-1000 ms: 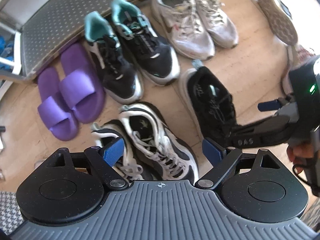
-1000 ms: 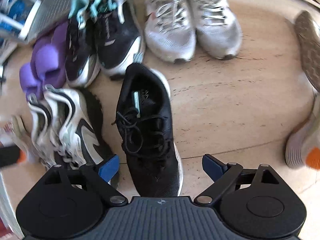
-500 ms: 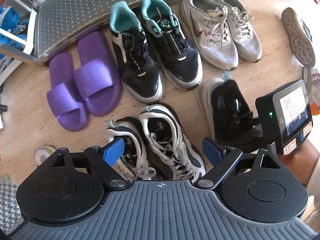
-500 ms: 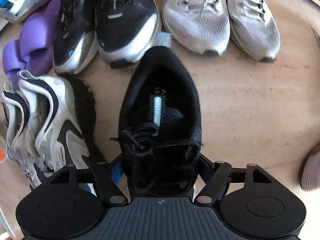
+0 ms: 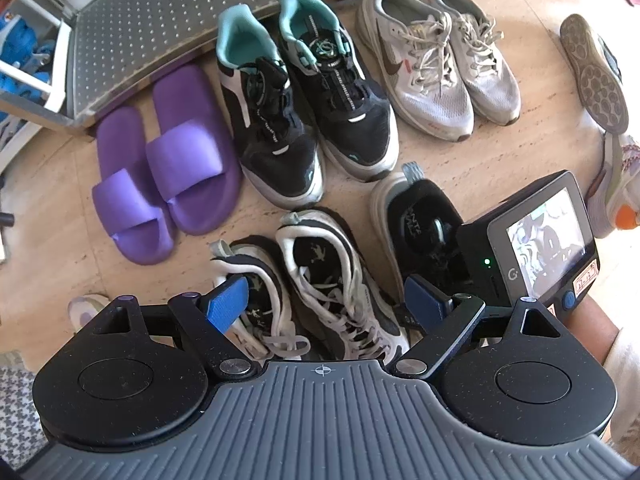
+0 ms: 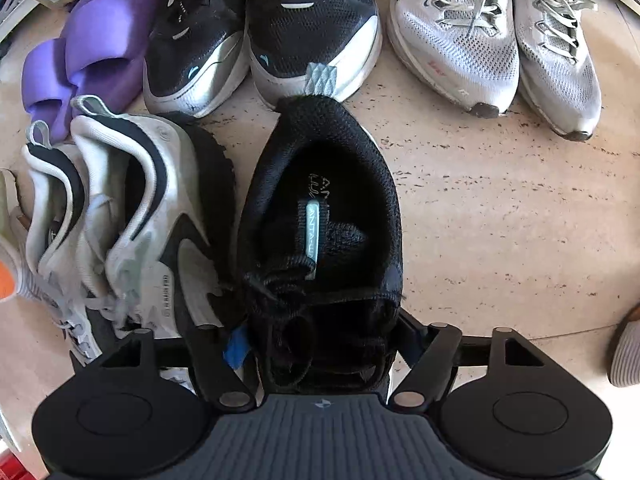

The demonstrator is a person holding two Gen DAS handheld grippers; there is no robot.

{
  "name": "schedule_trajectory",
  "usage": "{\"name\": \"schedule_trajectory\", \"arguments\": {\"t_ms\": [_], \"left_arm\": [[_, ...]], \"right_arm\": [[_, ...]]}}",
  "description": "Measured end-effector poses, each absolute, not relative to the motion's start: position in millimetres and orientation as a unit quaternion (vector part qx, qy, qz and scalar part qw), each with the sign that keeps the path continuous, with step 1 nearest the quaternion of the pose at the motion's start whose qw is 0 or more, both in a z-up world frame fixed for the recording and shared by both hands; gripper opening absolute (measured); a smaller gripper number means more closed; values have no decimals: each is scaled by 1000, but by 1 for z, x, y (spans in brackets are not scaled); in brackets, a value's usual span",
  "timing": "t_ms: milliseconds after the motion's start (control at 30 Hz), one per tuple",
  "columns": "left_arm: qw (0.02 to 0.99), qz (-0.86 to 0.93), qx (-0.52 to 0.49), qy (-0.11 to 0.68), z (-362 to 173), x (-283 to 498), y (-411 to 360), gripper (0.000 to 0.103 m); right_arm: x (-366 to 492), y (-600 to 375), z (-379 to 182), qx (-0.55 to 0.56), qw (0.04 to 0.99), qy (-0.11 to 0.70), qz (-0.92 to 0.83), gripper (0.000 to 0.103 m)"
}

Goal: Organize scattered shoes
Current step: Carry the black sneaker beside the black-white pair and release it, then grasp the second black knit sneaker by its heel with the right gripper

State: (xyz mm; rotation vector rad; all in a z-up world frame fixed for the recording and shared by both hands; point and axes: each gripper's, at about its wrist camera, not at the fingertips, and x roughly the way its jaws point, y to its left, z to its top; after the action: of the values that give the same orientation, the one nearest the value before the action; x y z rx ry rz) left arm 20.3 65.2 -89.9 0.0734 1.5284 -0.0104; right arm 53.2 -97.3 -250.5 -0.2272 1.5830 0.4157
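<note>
We see our right tongs (image 6: pixel 320 350) straddling the laced front of the black sneaker (image 6: pixel 320 216), one blue pad (image 6: pixel 237 347) against its left side and the other hidden behind its right side; the jaws are opening, and we cannot tell whether the pads still press on it. That shoe rests on the beige stone floor (image 6: pixel 500 220), its heel just short of the toes of the black and teal pair (image 5: pixel 308 92), with the white and black pair (image 5: pixel 312 280) close on its left. Our left tongs (image 5: pixel 326 306) hang released above that white and black pair, gripping nothing. Along the perforated metal step (image 5: pixel 160 12) stand purple slides (image 5: pixel 164 160), the black and teal pair and grey runners (image 5: pixel 436 56). An upturned shoe (image 5: pixel 592 72) lies far right.
</note>
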Motion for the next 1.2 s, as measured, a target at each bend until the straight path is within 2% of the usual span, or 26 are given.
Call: {"name": "schedule_trajectory", "arguments": {"t_ms": [133, 267, 600, 800, 1000, 1200], "left_arm": [[720, -19, 45, 692, -90, 22, 53, 89], [721, -31, 56, 690, -90, 25, 38, 89], [709, -96, 74, 694, -111, 44, -18, 89], [698, -115, 92, 701, -124, 56, -40, 90], [686, -124, 95, 711, -136, 61, -48, 89], [680, -122, 99, 716, -145, 62, -50, 89]], "right_arm": [[68, -118, -228, -70, 682, 703, 189, 89], [98, -160, -206, -60, 692, 693, 193, 90], [201, -350, -171, -20, 768, 640, -26, 91], [227, -433, -177, 0, 787, 602, -133, 90], [244, -465, -191, 73, 796, 589, -118, 91], [258, -434, -229, -27, 775, 620, -121, 95]]}}
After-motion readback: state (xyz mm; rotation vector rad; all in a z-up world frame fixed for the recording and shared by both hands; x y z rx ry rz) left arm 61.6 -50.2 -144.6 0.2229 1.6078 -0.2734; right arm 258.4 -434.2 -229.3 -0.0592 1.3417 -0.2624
